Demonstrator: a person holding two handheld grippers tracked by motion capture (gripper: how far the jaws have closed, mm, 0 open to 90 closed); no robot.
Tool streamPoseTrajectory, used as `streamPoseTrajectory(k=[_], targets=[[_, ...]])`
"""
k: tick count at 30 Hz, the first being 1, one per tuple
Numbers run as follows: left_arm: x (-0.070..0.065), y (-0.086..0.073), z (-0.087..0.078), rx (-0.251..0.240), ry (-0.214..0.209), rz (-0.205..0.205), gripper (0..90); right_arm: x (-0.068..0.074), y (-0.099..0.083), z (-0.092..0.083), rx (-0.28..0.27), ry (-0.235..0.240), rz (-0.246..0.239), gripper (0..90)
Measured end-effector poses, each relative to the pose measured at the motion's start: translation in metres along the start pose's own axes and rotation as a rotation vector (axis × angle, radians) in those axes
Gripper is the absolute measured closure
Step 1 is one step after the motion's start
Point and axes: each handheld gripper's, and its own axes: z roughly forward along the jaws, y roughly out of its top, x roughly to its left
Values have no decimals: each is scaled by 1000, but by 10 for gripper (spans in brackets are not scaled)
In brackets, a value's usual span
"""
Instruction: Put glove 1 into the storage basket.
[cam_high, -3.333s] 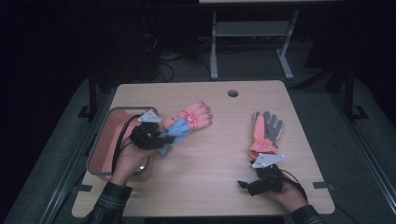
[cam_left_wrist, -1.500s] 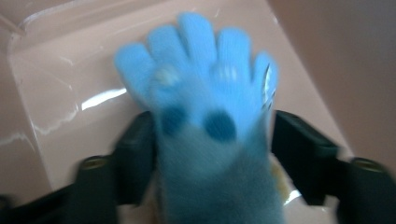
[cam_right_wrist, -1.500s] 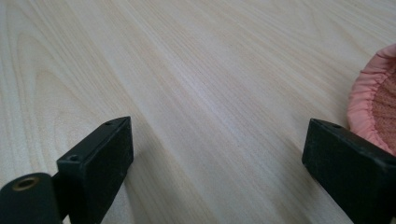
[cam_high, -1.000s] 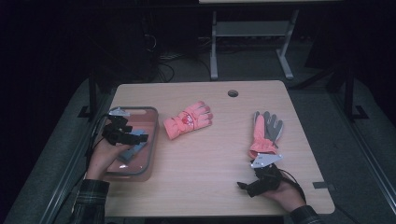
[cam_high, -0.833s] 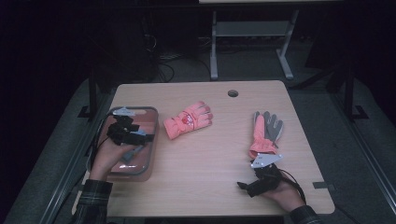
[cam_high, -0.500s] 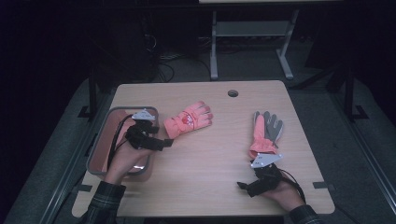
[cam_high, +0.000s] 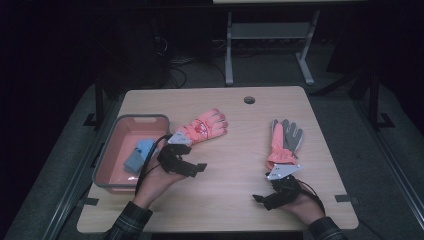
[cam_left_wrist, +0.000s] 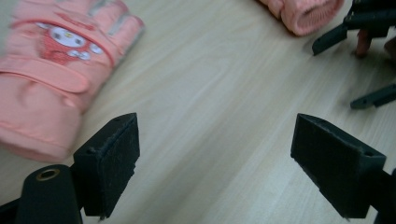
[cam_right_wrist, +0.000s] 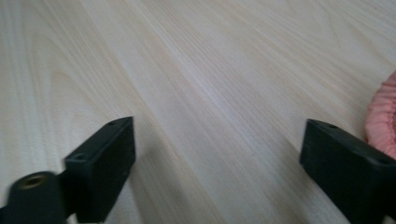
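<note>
While the right gripper (cam_high: 270, 196) rests at the near edge of the bench (cam_high: 230, 210), its fingers (cam_right_wrist: 105, 163) stand wide apart, having just been closing a little, with only bare wood between them. The grey-and-pink glove (cam_high: 284, 142) lies just beyond it, knitted cuff (cam_right_wrist: 380, 121) nearest and grey fingers pointing away. Left of that glove, the left gripper (cam_high: 192, 167) hovers over the bench with its fingers (cam_left_wrist: 109, 163) spread wide and holding nothing. Just past it lies the pink glove (cam_high: 202, 127), padded, with a small cartoon patch (cam_left_wrist: 65, 39) on its back and a strap across the wrist. Further left of the pink glove sits a pink tub (cam_high: 107, 165) with a blue cloth (cam_high: 139, 155) inside.
</note>
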Motion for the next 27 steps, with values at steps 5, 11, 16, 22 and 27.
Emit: streamPoseTrajectory(k=[5,11,16,22,27], targets=[[-8,-20,24,43,1,39,152,0,9,-8,-10,32,1,333],[-13,-36,40,63,-1,66,138,-3,17,-17,-15,69,1,609],[-18,-47,48,82,-18,80,135,-9,28,-29,-33,54,7,834],[-18,-59,50,45,11,107,128,-34,44,-45,-65,0,15,900],[-15,-68,49,-9,27,124,127,-53,48,-51,-81,-31,41,900]])
